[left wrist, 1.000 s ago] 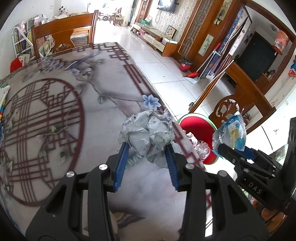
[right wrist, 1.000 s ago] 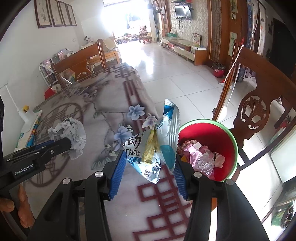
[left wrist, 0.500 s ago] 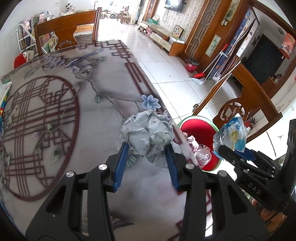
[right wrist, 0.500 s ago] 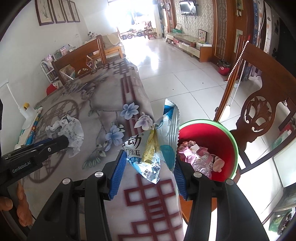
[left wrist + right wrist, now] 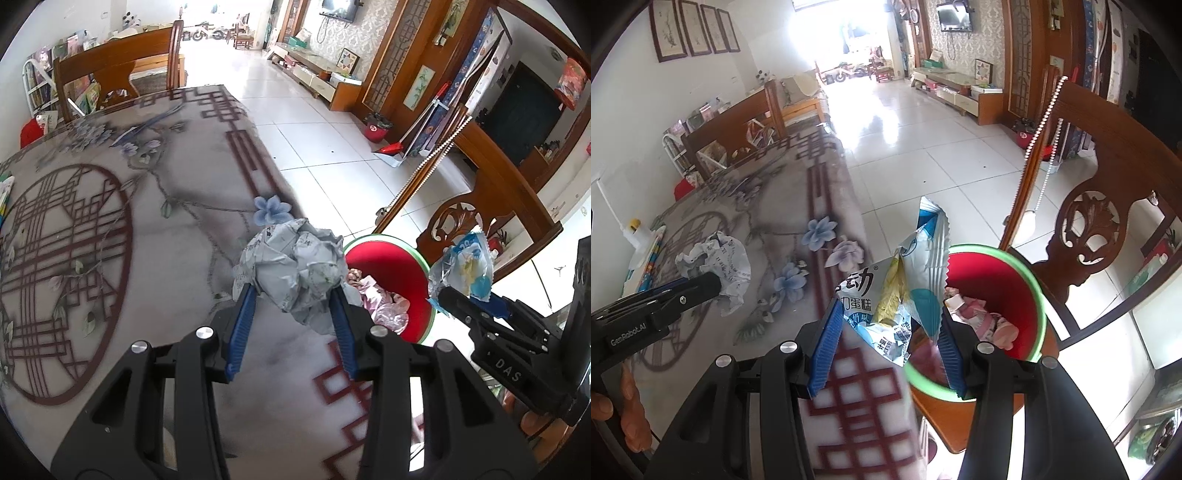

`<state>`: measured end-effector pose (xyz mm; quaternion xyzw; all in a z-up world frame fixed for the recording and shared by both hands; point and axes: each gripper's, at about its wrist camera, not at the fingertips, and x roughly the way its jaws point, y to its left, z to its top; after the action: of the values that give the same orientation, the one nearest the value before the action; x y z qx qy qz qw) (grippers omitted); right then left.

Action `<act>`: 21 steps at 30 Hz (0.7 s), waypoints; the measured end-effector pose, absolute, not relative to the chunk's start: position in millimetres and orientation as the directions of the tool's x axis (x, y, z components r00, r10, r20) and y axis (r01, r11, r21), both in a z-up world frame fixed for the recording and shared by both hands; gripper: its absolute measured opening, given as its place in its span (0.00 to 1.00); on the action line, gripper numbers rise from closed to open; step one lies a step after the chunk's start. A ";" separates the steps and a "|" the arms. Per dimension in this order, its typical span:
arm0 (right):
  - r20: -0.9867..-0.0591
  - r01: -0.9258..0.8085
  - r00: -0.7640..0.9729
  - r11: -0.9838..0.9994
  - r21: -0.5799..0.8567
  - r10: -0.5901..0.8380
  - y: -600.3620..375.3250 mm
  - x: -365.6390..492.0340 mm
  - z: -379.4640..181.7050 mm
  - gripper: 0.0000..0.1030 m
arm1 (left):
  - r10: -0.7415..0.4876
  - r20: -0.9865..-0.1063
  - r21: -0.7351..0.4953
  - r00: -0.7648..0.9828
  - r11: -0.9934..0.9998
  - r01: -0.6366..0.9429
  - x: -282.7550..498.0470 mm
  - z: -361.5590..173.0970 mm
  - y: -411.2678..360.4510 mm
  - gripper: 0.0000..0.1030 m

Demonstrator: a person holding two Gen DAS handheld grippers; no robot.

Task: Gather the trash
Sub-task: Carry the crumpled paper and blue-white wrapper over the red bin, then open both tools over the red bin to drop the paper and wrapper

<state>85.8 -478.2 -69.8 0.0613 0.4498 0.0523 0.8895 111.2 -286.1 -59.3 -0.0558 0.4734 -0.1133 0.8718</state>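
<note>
My left gripper (image 5: pixel 291 299) is shut on a crumpled grey paper ball (image 5: pixel 295 269), held above the table near its right edge. My right gripper (image 5: pixel 886 314) is shut on a blue and white snack wrapper (image 5: pixel 901 291), held beside the rim of a red bin with a green rim (image 5: pixel 1008 280). The bin (image 5: pixel 391 266) stands on a chair seat by the table and holds pink and clear wrappers. The right gripper with the wrapper (image 5: pixel 465 269) also shows in the left wrist view. The paper ball (image 5: pixel 716 262) also shows in the right wrist view.
The table (image 5: pixel 110 221) has a patterned cloth with red lattice and flowers. A carved wooden chair (image 5: pixel 1097 229) stands behind the bin. Another wooden chair (image 5: pixel 118 81) is at the table's far end. Books and a bottle (image 5: pixel 639 240) lie at the table's left edge.
Both grippers have moved right, toward the bin, each still holding its trash. The bin looks closer in both views.
</note>
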 end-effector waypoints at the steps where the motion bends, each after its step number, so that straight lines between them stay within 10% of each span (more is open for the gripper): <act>1: -0.793 -0.029 0.592 0.987 0.156 0.143 -484.3 85.8 -69.9 0.46 | -0.253 -0.813 -0.204 0.524 0.967 0.150 113.0 -59.1 -289.4 0.38; 21: -0.810 0.108 0.583 0.981 0.159 0.067 -576.5 78.4 -83.6 0.46 | -0.314 -0.833 -0.204 0.456 0.940 0.274 135.5 -73.9 -388.1 0.38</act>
<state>78.4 -576.5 -83.6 0.0961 0.4564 -0.0115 0.8845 135.5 -388.1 -73.9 -0.0199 0.4920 -0.1723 0.8531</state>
